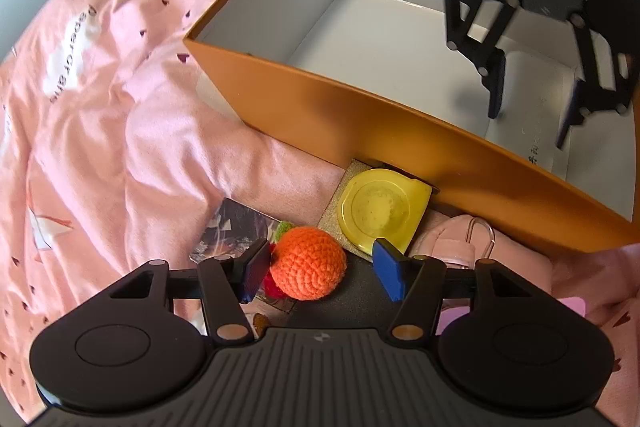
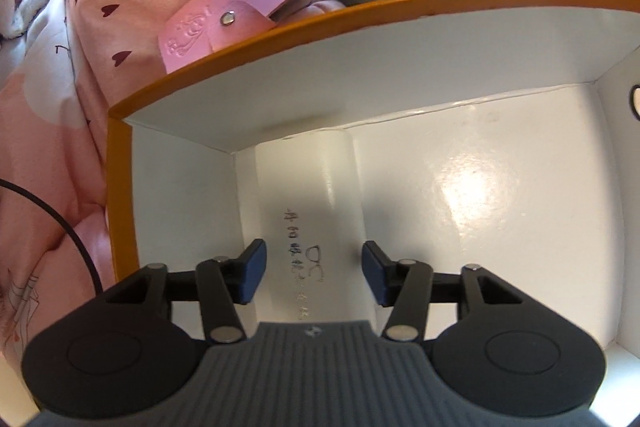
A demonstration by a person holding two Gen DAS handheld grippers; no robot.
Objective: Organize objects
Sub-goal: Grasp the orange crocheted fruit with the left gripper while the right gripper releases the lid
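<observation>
An orange crocheted ball (image 1: 308, 267) with a green and red tuft lies on the pink bedding, just in front of an orange box (image 1: 360, 99) with a white inside. My left gripper (image 1: 322, 259) points down over the ball, open; the ball sits between its blue pads, close to the left one. My right gripper (image 2: 313, 261) is inside the box (image 2: 280, 31), open. Its fingers straddle a long white packet (image 2: 312, 195) with handwriting that lies on the box floor. The left wrist view shows that right gripper (image 1: 528, 121) at the box's right end.
A yellow round lid (image 1: 380, 211) on a gold glitter card (image 1: 332, 215) leans at the box's front wall. A photo card (image 1: 232, 227), a dark flat thing (image 1: 360, 291) and a pink snap pouch (image 2: 224, 23) lie near the ball. A black cable (image 2: 60, 219) crosses the bedding (image 1: 120, 107).
</observation>
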